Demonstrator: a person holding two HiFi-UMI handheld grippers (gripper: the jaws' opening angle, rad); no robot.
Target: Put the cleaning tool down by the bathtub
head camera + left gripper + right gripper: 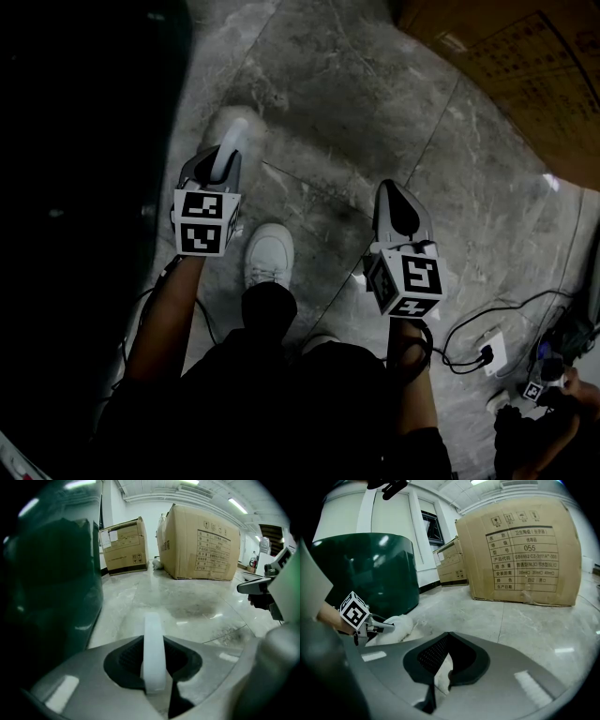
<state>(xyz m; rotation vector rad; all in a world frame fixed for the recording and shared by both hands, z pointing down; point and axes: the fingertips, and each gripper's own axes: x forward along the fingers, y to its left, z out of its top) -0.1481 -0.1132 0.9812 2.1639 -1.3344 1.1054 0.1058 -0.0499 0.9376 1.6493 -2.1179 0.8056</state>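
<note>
The cleaning tool (236, 129) is white, with a soft fluffy head low over the grey floor and a flat white handle (153, 648). My left gripper (223, 161) is shut on that handle, close to the dark green bathtub (84, 141) at its left. In the right gripper view the fluffy head (396, 626) lies just in front of the bathtub (365, 569). My right gripper (397, 202) hangs to the right, apart from the tool. It is shut with nothing between its jaws (443, 677).
A big cardboard box (525, 66) stands at the far right, and a smaller one (124, 545) sits against the back wall. Cables and a white power socket (487, 354) lie on the floor at lower right. My white shoe (269, 255) is between the grippers.
</note>
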